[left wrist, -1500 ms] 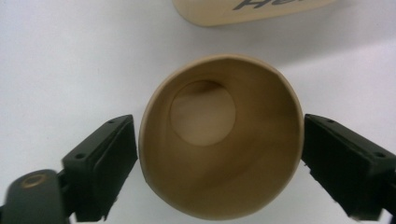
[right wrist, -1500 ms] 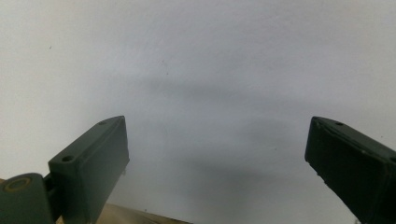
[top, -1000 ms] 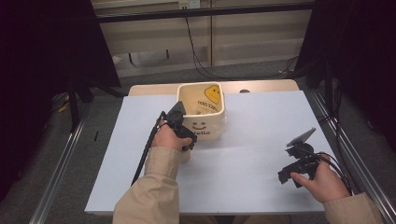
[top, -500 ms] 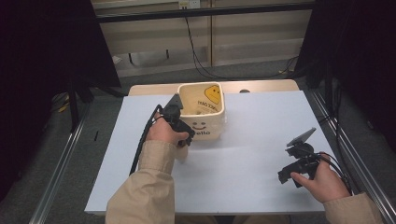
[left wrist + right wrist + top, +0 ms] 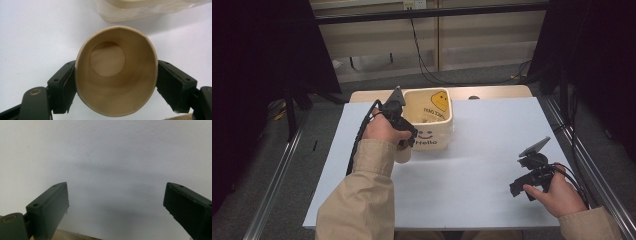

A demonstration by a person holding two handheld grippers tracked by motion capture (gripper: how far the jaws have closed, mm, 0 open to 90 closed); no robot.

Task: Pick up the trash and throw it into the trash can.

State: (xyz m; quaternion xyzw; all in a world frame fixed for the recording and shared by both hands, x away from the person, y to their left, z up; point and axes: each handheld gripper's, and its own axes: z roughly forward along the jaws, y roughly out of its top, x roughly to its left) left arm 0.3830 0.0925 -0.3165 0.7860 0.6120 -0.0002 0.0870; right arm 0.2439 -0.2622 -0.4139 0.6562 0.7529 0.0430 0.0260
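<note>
The left tool (image 5: 112,82) has its jaws pressed against opposite sides of a brown paper cup (image 5: 113,72), squeezing its rim slightly out of round, which suggests a firm enough hold to carry it without letting it slip. The cup is upright and empty, its mouth facing the camera so that the round bottom shows inside. It sits just beside the near wall of a cream bin (image 5: 432,117) printed with a smiley face and the word "Hello"; in the high view the left tool (image 5: 404,135) is at the bin's front left corner, over the white tabletop (image 5: 492,150). Whether the cup rests on the tabletop or is just above it cannot be told. Keeping the cup so near the bin looks like a step tied to that bin, though which way is a guess. The right tool (image 5: 115,207) is spread wide with nothing between its jaws, parked low over bare tabletop well apart from the bin, probably to stay clear.
</note>
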